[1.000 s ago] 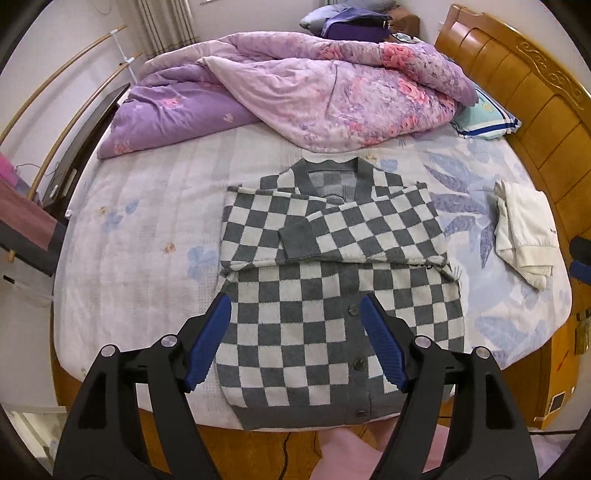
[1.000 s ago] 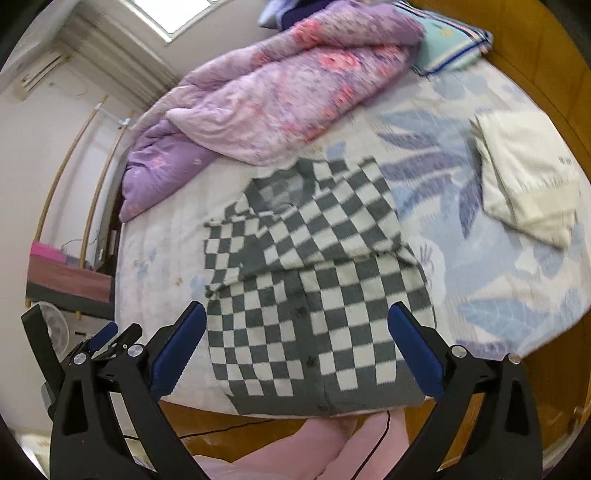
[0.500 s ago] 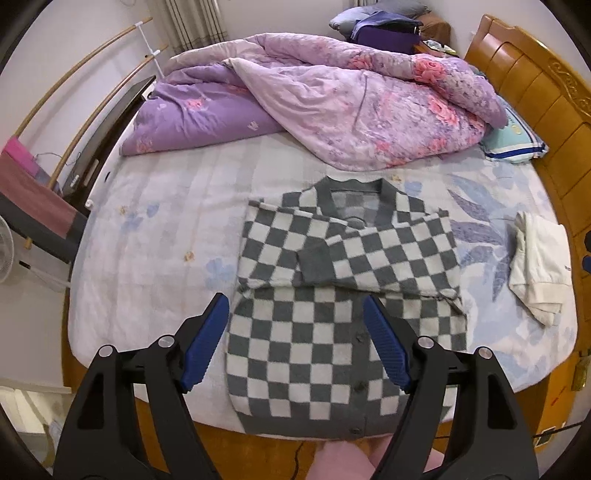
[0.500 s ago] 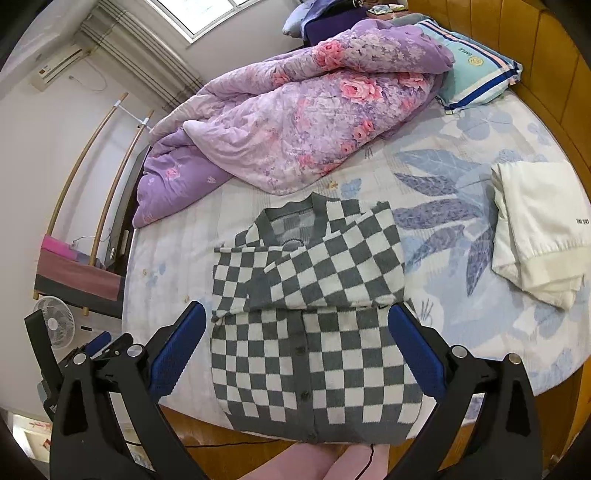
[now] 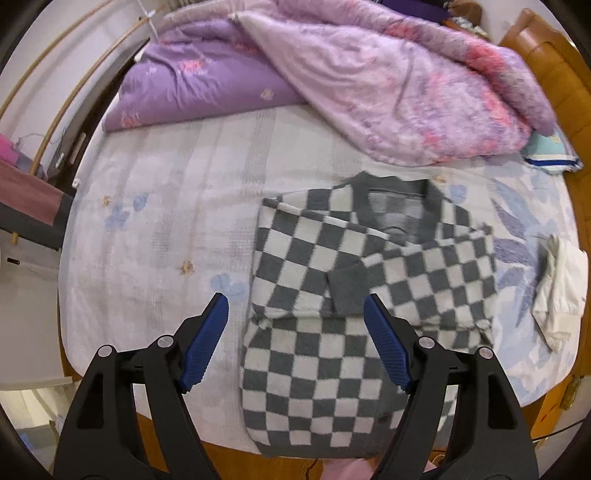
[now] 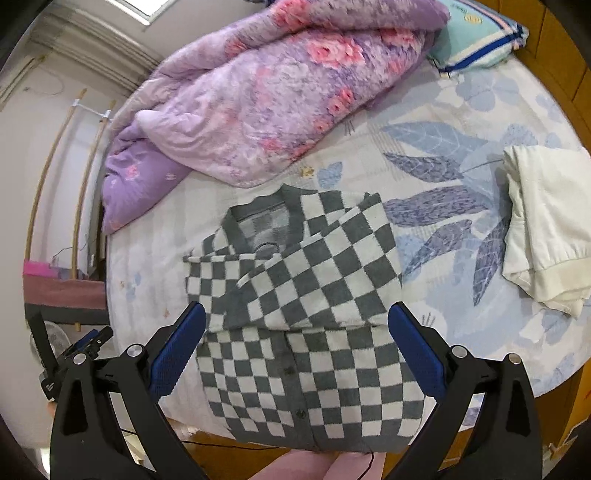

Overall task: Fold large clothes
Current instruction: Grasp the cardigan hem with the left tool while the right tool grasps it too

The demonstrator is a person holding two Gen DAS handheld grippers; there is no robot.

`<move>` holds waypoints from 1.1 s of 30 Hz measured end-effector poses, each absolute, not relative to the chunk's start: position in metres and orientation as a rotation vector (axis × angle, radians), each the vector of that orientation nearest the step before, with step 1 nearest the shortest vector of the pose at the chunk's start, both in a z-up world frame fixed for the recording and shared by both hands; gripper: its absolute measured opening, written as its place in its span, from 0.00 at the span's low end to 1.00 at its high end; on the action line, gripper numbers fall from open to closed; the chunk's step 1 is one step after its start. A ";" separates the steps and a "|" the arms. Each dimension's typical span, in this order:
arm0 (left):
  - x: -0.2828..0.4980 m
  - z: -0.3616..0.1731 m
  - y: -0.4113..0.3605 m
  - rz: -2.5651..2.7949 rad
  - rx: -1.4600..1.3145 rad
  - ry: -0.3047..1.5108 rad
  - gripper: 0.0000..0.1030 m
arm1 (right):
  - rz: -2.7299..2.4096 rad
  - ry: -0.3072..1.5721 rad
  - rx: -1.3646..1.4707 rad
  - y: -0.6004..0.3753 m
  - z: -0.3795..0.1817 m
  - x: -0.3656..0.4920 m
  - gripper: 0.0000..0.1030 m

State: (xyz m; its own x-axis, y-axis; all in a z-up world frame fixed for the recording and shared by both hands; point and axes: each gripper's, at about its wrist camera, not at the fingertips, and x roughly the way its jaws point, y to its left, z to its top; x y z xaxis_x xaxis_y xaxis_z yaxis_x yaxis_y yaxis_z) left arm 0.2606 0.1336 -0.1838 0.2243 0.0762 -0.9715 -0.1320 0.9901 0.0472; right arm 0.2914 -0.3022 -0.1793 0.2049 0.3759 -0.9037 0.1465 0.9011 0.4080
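Observation:
A grey and white checked cardigan lies flat on the bed with both sleeves folded across its chest, its hem at the bed's near edge. My left gripper hovers open above the cardigan's left side, near the folded sleeve's cuff, with nothing between its blue pads. In the right wrist view the same cardigan fills the middle, and my right gripper stands open over its waist, clear of the cloth. The left gripper's tool shows at the lower left there.
A rumpled purple and pink quilt covers the far part of the bed. A folded cream garment lies to the right of the cardigan, and a teal pillow sits by the wooden headboard. A person's pink-clad legs stand at the bed's near edge.
Both grippers have come lower and closer to the cardigan. The left one has shifted left, so the cardigan now sits right of centre. Both stayed open.

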 end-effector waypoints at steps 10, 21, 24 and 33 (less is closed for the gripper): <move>0.363 -0.286 0.198 0.122 -0.201 1.494 0.78 | 0.151 1.578 0.411 -0.292 -0.293 0.400 0.93; 0.451 -0.438 0.226 0.111 -0.267 1.646 0.74 | 0.126 1.814 0.364 -0.295 -0.443 0.473 0.92; 0.462 -0.479 0.230 0.102 -0.265 1.707 0.75 | 0.122 1.868 0.367 -0.300 -0.480 0.484 0.92; 0.462 -0.531 0.247 0.089 -0.325 1.687 0.89 | 0.021 1.830 0.173 -0.289 -0.533 0.486 0.94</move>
State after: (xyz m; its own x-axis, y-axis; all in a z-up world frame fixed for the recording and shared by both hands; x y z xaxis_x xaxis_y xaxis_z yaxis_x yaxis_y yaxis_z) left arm 0.4622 0.2467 -0.5309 -0.1082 -0.1622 -0.9808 -0.2640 0.9559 -0.1290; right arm 0.4864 -0.2894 -0.5334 -0.2526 0.1298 -0.9588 0.1074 0.9886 0.1056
